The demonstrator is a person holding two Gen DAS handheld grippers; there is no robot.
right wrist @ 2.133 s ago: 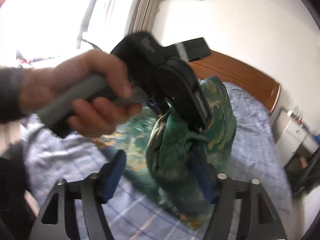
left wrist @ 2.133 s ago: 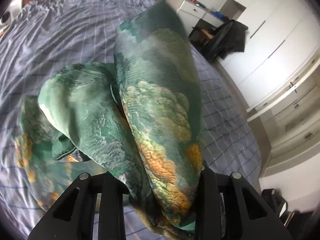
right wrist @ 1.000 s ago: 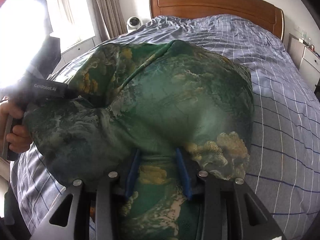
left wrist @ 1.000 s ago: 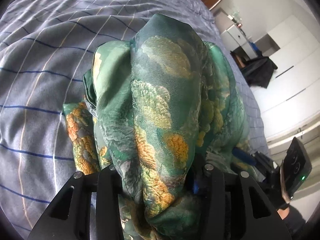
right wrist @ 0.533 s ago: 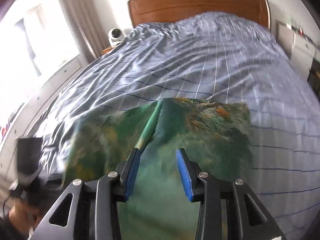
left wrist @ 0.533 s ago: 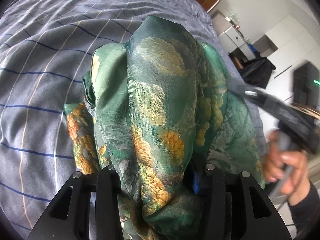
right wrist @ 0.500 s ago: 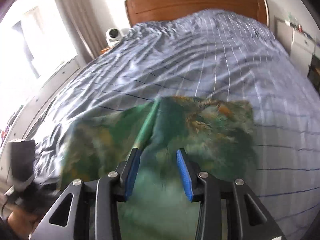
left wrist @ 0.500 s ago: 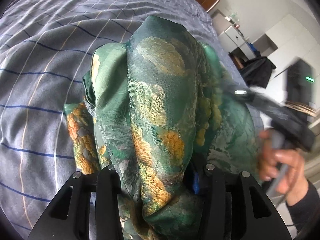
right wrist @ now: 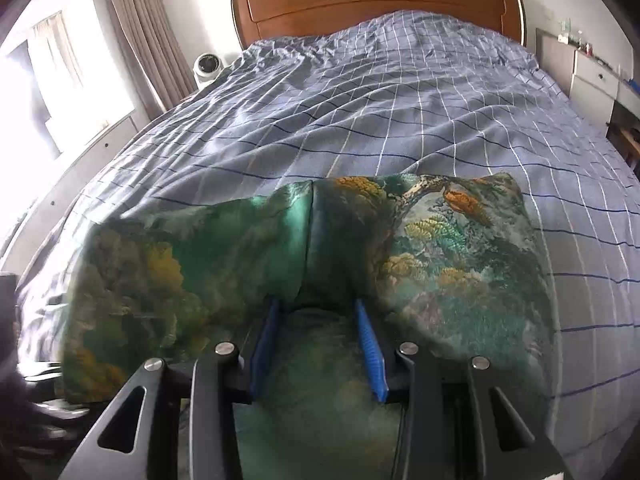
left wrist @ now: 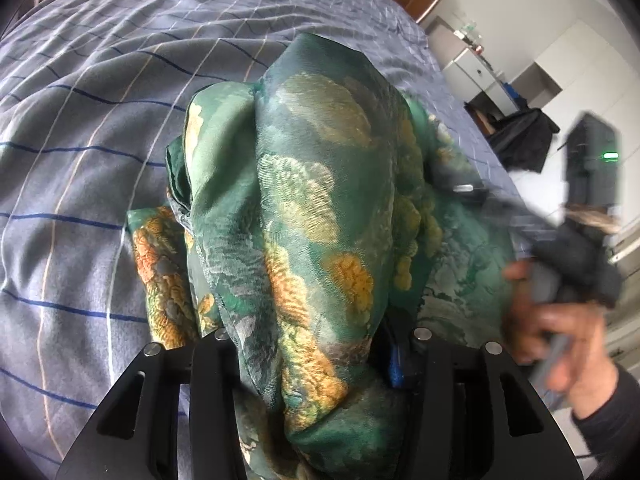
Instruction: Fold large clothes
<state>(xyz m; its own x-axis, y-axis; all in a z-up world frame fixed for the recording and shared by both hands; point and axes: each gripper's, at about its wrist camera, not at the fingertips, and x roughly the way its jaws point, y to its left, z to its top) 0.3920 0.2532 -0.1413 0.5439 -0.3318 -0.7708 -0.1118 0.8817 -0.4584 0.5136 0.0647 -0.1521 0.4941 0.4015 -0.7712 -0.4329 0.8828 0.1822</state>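
Note:
A large green garment with orange and gold tree print bulges up over the blue checked bed in the left wrist view. My left gripper is shut on a thick fold of it. In the right wrist view the same garment lies spread across the near part of the bed, and my right gripper is shut on its near edge between blue pads. The right gripper and the hand holding it show blurred at the right of the left wrist view.
The bed has a wooden headboard at the far end. A white camera and curtains stand at its left. A white bedside cabinet is at its right. A dark chair and white wardrobes are beyond.
My right gripper has drawn the garment's edge back and down, so the cloth now lies flatter and spread on the bed. The left gripper keeps its hold almost unmoved.

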